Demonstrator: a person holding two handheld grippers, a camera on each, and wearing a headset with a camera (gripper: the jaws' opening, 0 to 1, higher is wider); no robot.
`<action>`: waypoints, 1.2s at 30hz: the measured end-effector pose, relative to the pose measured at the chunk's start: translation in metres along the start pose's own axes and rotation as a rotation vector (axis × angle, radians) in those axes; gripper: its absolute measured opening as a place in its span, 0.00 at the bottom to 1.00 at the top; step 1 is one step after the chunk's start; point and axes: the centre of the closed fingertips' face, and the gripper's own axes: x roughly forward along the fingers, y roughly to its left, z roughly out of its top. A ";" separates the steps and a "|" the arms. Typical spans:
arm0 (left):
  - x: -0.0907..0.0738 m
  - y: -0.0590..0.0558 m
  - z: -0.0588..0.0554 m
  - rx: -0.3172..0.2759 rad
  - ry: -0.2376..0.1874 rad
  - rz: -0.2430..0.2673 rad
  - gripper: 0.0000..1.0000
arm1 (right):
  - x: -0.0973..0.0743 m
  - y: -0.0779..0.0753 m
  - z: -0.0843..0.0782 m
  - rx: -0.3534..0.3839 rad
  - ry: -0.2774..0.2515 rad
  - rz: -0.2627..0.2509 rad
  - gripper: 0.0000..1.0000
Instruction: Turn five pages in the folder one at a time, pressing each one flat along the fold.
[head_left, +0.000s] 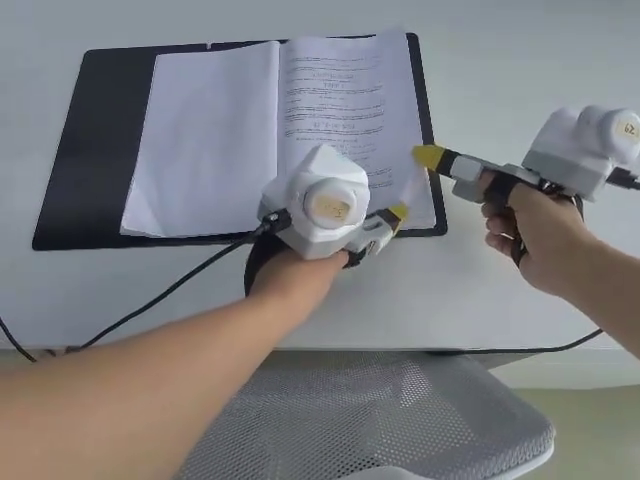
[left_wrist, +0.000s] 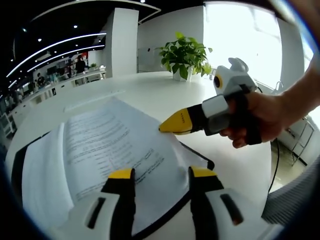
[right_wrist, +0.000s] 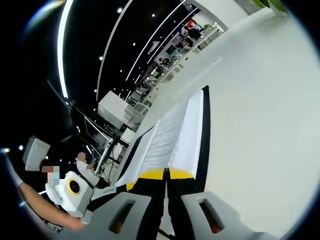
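Observation:
A black folder (head_left: 70, 160) lies open on the white table, with a blank left page (head_left: 210, 130) and a printed right page (head_left: 340, 100). My right gripper (head_left: 428, 157) is at the outer edge of the right page, jaws together on the sheet's edge (right_wrist: 172, 150); the sheet's lower right part curls up a little. In the left gripper view the right gripper (left_wrist: 175, 122) comes in from the right, its yellow tip at the page edge. My left gripper (head_left: 392, 218) hovers over the folder's lower right corner, open, with nothing between its jaws (left_wrist: 162, 175).
A black cable (head_left: 150, 300) runs from the left gripper across the table's near edge (head_left: 400, 350). A grey mesh chair (head_left: 380, 420) sits below it. A potted plant (left_wrist: 184, 55) stands at the table's far side. Bare white tabletop (head_left: 520, 80) extends right of the folder.

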 end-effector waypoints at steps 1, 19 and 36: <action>-0.002 -0.001 0.001 -0.002 -0.003 -0.008 0.44 | -0.001 0.001 0.001 0.001 -0.005 0.001 0.00; -0.094 0.025 0.051 -0.033 -0.149 -0.033 0.43 | -0.004 0.056 0.023 0.066 -0.081 0.127 0.00; -0.206 0.097 0.046 -0.066 -0.193 0.123 0.44 | 0.027 0.144 0.034 0.042 -0.118 0.263 0.00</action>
